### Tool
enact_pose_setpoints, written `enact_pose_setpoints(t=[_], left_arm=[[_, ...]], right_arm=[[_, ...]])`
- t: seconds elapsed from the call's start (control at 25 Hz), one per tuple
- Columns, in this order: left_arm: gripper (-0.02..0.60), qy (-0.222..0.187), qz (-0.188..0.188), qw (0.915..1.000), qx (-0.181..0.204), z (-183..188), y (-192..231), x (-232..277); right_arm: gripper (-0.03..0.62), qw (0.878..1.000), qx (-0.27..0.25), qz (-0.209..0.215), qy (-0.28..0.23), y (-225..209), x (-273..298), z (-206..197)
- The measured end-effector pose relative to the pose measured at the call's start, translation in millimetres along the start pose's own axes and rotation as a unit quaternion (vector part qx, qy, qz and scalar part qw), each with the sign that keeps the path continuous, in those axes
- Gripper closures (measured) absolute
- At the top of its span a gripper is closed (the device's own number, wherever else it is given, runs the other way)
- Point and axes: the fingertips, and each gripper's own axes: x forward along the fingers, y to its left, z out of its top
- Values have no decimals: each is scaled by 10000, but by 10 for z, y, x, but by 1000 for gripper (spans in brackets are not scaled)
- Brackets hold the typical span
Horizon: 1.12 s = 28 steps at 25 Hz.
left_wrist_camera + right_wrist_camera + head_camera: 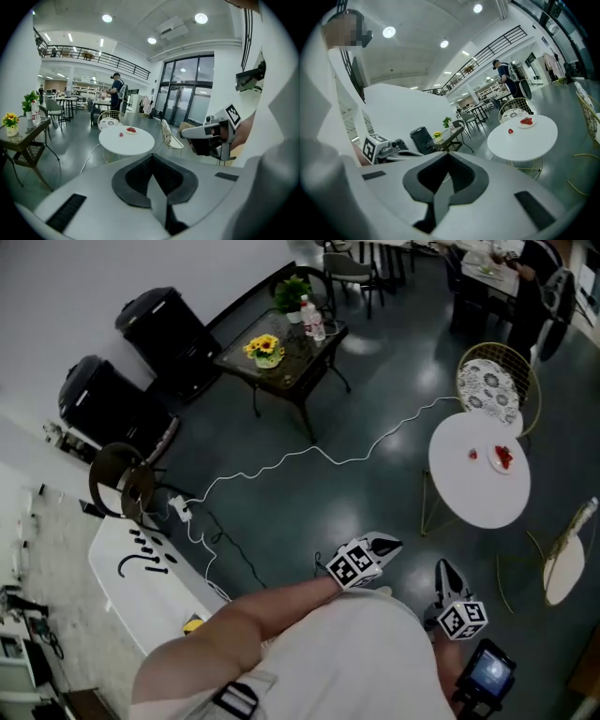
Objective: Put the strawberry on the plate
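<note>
1. Both grippers were held close to my body and well apart from the table (478, 498), which stood at about 1 o'clock from me in the head view.
2. Left gripper (152, 180): jaws pressed fully together, nothing between them.
3. Right gripper (440, 187): jaws also looked closed flat on each other, empty.
4. Strawberry (472, 454) lay alone on the bare tabletop, just beside the plate (504, 471), at approx. 9 o'clock of it in the head view. They looked apart, not touching.
5. The plate sat near the table's far edge & already had sth red on it. Too small to tell what.
6. Handling, my guess: v. light, soft, bruises easily, skin a bit slick. A hard squeeze would crush it and a weak one might let it slip.
7. Where to grab, imo: across the widest part, pads on opposite sides, gentle close. Couldn't tell which way its tip pointed from here.
8. Neither gripper was ready. I'd need to walk up & open the jaws first.
</note>
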Motion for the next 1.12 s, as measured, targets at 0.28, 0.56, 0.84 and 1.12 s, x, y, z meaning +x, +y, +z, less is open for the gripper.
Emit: enact_pose_setpoints(t=[0.28, 0.56, 0.84, 1.12], left_arm=[[575, -141, 326, 9994, -20, -9, 363, 98], [575, -77, 443, 9990, 11, 61, 568, 141], [575, -59, -35, 9996, 263, 284, 752, 582], [575, -2, -494, 9978, 447, 563, 1151, 885]], right_arm=[[586, 9995, -53, 292, 79, -156, 425, -63], [586, 9993, 39, 349, 108, -251, 614, -33], [586, 9998, 152, -60, -112, -562, 735, 123], [586, 9979, 352, -389, -379, -800, 1088, 365]])
